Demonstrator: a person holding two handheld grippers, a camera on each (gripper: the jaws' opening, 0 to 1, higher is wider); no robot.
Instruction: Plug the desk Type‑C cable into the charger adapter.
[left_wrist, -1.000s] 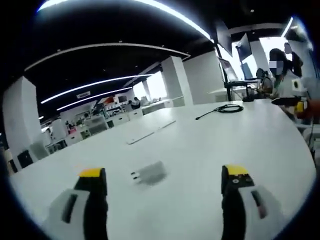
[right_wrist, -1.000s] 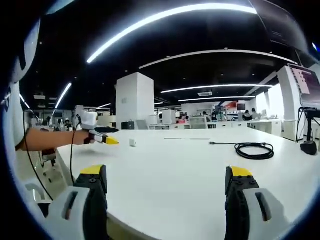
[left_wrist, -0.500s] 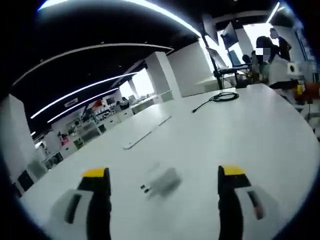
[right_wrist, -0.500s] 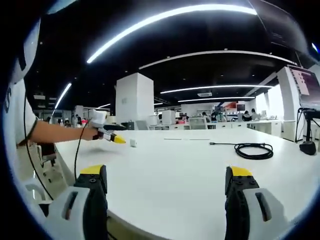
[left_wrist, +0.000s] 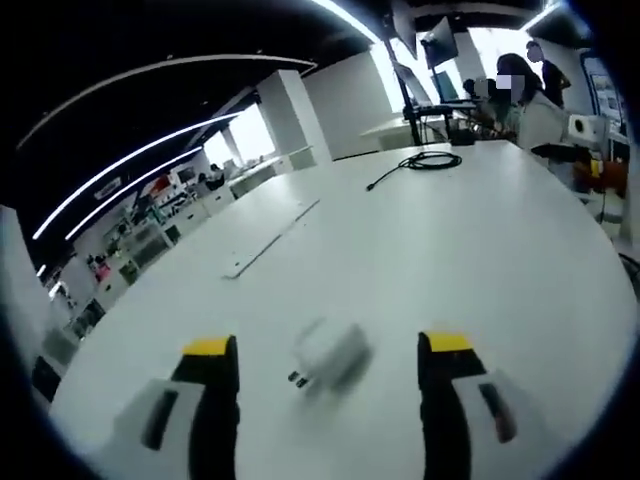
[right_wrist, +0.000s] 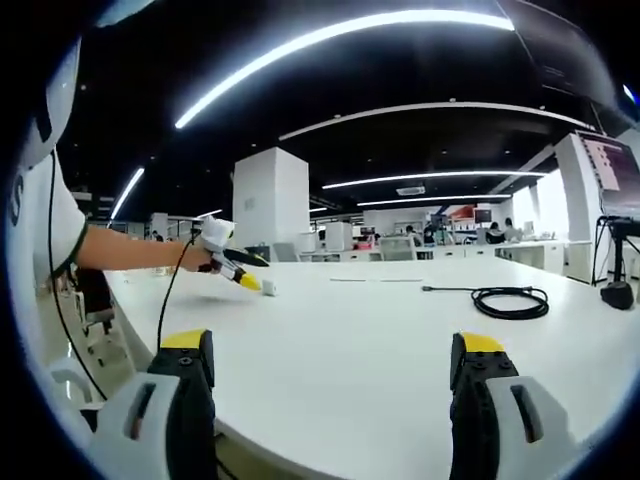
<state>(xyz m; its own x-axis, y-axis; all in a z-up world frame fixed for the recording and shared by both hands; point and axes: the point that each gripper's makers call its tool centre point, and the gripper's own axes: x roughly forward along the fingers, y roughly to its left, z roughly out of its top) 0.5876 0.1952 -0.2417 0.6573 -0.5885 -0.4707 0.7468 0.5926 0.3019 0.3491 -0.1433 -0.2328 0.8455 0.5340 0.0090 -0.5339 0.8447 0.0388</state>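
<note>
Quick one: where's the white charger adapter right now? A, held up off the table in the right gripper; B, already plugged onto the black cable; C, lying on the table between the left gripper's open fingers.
C: the charger adapter lies on the table between the left gripper's open fingers, apart from the coiled cable.

In the left gripper view the charger adapter (left_wrist: 330, 355) lies on the table (left_wrist: 480, 250), between the two jaws of the left gripper (left_wrist: 328, 352) and apart from both. Beyond it, toward the table's far edge, lies the coiled cable (left_wrist: 425, 160), well apart from the adapter. In the right gripper view the right gripper (right_wrist: 335, 345) hangs over the table's near edge; the cable is ahead to the right, and the left gripper reaches in from the left, just beside the adapter (right_wrist: 268, 287).
</note>
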